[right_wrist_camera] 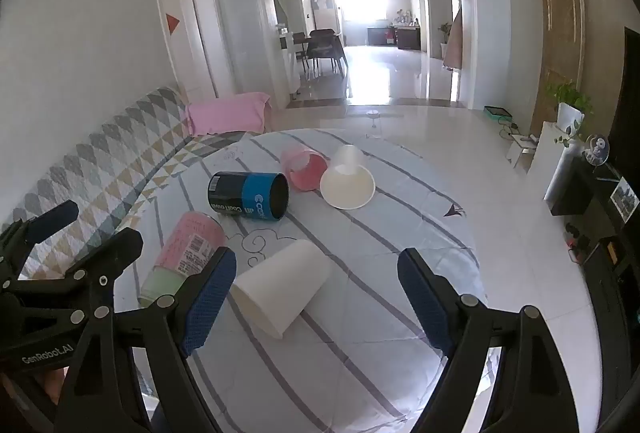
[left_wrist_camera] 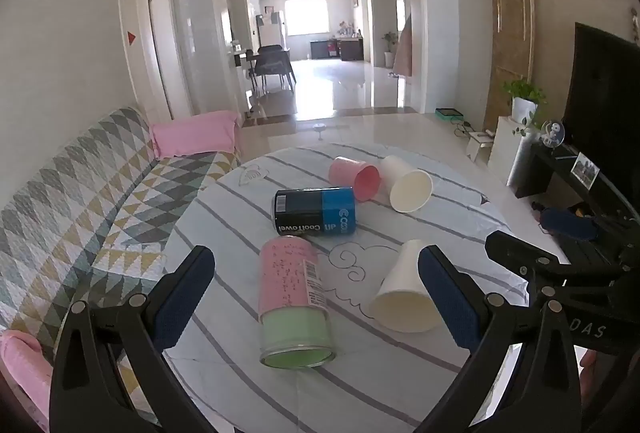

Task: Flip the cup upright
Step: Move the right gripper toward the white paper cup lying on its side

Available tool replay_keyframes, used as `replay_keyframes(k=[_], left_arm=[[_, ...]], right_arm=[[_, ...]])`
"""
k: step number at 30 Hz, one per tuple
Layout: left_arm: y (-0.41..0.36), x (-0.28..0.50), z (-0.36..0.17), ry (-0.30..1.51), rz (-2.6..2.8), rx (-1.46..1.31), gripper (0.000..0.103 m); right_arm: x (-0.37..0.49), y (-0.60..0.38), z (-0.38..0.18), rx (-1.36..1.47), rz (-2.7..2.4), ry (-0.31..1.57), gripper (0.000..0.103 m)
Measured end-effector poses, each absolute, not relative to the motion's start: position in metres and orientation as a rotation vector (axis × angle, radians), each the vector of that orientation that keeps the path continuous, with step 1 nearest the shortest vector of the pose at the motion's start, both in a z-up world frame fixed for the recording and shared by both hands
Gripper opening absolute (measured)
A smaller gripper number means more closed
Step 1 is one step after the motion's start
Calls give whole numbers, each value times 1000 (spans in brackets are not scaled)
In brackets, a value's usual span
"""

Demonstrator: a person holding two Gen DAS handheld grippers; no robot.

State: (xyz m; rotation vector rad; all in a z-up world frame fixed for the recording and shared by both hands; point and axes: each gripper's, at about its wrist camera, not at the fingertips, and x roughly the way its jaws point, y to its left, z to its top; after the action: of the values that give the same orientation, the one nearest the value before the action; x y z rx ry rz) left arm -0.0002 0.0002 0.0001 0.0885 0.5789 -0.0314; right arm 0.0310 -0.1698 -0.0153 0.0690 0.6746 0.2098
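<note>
Left gripper [left_wrist_camera: 316, 297] spread wide, right gripper [right_wrist_camera: 316, 297] likewise; five cups lie toppled mid-table [right_wrist_camera: 360, 373]

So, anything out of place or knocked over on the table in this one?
Yes: all five containers lie on their sides on the striped table: pink-green can, black-blue can, pink cup, far white cup and near white cup. No visible spill or damage.

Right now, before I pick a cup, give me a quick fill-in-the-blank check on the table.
1. All five containers on the striped tablecloth lie on their ___.
2. The pink plastic cup touches a ___ paper cup.
3. The left gripper and right gripper are both ___.
Answers: sides; white; open
</note>
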Motion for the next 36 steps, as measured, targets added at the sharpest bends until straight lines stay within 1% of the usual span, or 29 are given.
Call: replay_keyframes(k=[2, 16, 36], left_arm=[[0, 0, 0, 585, -32, 86, 103], [2, 1, -1, 594, -36, 86, 103], [38, 10, -5, 614, -7, 39, 103]], right_arm=[[31, -172, -15, 102, 220, 673, 84], [35, -169, -20, 81, 212, 683, 84], [47, -171, -20, 81, 218, 705, 84]])
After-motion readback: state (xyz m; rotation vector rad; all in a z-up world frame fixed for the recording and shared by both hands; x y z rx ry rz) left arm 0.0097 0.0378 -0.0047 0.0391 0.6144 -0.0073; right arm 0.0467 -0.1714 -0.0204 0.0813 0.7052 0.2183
